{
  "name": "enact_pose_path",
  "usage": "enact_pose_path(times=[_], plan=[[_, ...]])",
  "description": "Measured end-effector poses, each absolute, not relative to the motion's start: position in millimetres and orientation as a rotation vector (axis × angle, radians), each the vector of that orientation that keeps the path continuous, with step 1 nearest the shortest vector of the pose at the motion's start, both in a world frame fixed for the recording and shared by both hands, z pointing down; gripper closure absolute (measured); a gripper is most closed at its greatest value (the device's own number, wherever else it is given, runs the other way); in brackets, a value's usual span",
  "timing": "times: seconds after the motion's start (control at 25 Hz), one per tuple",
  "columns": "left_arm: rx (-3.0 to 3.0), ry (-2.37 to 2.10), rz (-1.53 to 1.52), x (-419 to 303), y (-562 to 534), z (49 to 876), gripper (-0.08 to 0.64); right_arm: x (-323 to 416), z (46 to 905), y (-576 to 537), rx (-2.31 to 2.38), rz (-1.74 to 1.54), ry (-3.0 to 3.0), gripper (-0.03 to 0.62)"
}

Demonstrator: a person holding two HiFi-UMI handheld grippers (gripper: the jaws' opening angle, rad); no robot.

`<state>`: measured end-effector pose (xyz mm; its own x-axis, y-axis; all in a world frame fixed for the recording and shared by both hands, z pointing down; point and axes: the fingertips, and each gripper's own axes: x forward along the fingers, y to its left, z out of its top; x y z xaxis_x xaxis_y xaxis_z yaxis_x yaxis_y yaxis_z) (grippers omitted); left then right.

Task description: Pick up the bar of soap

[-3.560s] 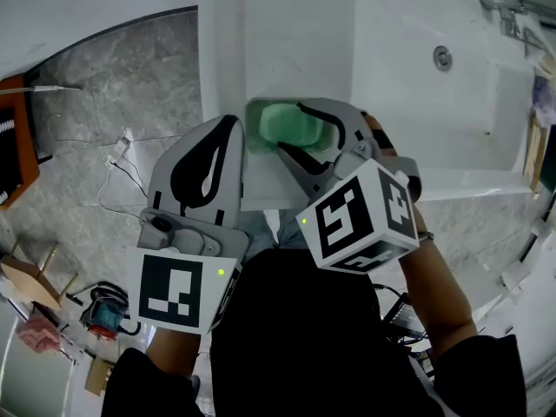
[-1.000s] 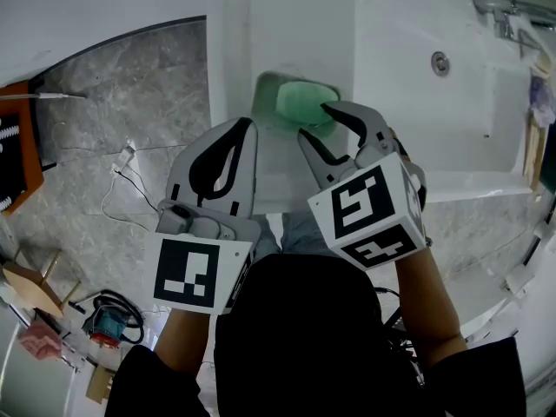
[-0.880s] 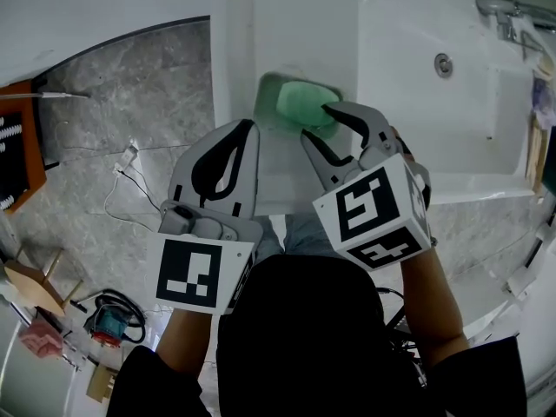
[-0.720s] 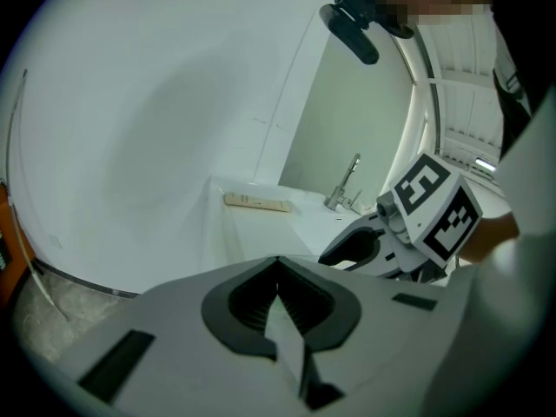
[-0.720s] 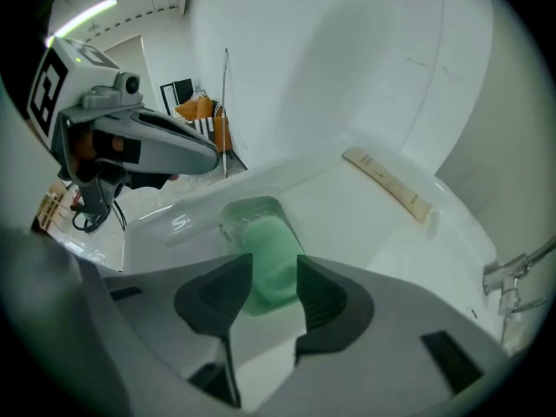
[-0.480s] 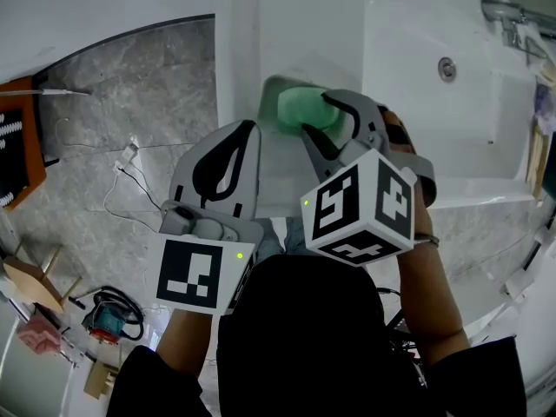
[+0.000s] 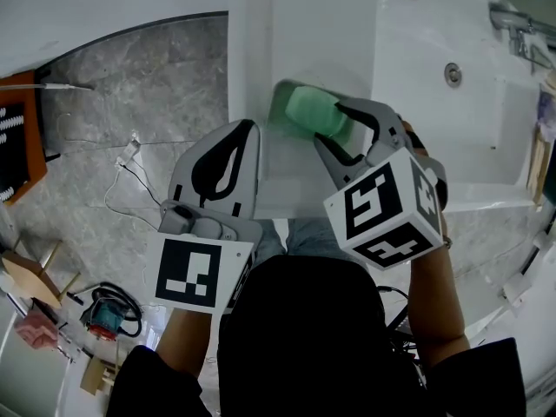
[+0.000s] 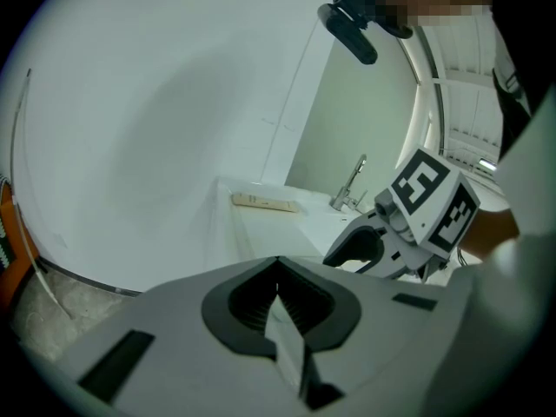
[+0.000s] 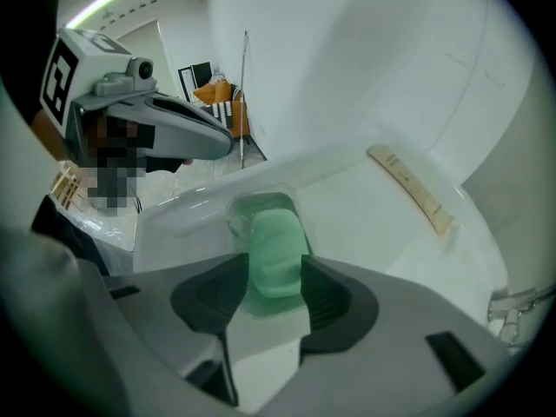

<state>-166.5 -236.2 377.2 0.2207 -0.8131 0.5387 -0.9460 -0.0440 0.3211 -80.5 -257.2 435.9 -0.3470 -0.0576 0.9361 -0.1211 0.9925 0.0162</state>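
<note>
A pale green bar of soap (image 7: 310, 111) (image 9: 276, 248) lies over a translucent green soap dish (image 7: 280, 101) (image 9: 236, 210) on the white counter left of the sink. My right gripper (image 7: 331, 127) (image 9: 276, 278) reaches over the dish with the soap between its two dark pads, which touch it on both sides; the jaws are opening slightly. My left gripper (image 7: 247, 131) (image 8: 278, 295) hovers to the left over the counter's front edge, its jaws together and holding nothing.
The white sink basin (image 7: 452, 120) with its drain and faucet (image 7: 519, 24) lies to the right. A long beige strip (image 9: 413, 189) (image 8: 265, 201) rests at the counter's back. Cables (image 7: 130, 156) and clutter sit on the marble floor at the left.
The right gripper has shifted right and turned, its marker cube swinging round, and its jaws now sit on either side of the soap. The left gripper has hardly moved.
</note>
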Motion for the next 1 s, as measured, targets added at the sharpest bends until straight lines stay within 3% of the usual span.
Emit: enact_pose_path(times=[0.52,0.64,0.68,0.72,0.88,1.0], plan=[[1.903,-1.601,0.271,-156.9,-241.4,376.9,0.554,-89.8,438.3,-260.5,0.133,0.099,-1.971,0.396],[1.904,-1.6,0.27,-155.5,-241.0,377.7,0.554,-92.2,432.1,-262.8,0.187,0.209,-2.057,0.471],[1.902,-1.599,0.271,-155.2,-240.3,378.4,0.554,-92.2,430.8,-263.5,0.199,0.217,-2.074,0.545],[1.9,-1.598,0.275,-154.9,-239.4,379.4,0.554,-91.6,430.2,-263.5,0.206,0.201,-2.079,0.566],[1.899,-1.596,0.286,-154.6,-237.8,381.8,0.554,-84.0,430.6,-258.9,0.191,0.125,-2.031,0.558],[1.909,-1.593,0.29,-151.3,-238.5,381.3,0.554,-82.1,431.7,-252.1,0.153,0.19,-2.039,0.431]])
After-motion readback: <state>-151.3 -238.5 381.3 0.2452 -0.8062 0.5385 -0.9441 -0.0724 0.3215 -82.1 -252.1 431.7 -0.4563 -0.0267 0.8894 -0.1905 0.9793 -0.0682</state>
